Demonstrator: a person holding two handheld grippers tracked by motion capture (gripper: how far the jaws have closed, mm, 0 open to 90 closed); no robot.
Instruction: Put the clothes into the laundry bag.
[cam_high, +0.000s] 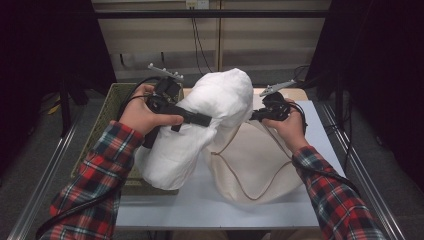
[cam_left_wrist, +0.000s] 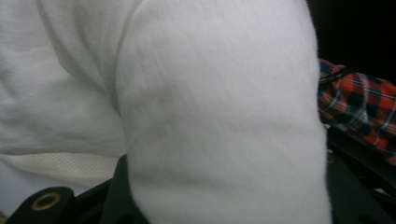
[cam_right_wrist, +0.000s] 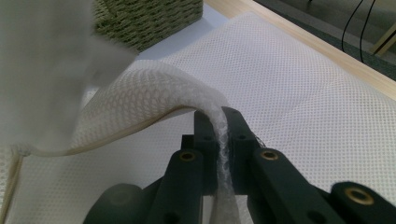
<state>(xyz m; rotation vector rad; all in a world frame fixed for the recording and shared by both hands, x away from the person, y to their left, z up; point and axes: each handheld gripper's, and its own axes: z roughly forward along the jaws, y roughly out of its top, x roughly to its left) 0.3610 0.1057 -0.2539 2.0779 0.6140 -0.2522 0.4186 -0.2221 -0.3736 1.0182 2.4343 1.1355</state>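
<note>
Two grippers, L (cam_high: 202, 120) gripping white towel (cam_high: 220, 95), R (cam_high: 254, 116) pinching mesh bag (cam_right_wrist: 299, 79)

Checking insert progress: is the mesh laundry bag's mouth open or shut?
Open. The right gripper pinches the white mesh bag's rim up, and the fluffy white fabric bundle enters the gap.

Mesh bag (cam_high: 260, 165) lies on the table (cam_high: 200, 205); woven basket (cam_high: 117, 97) left of the bag, towel (cam_high: 210, 110) above the bag's left edge, between bag and basket, overlapping both
</note>
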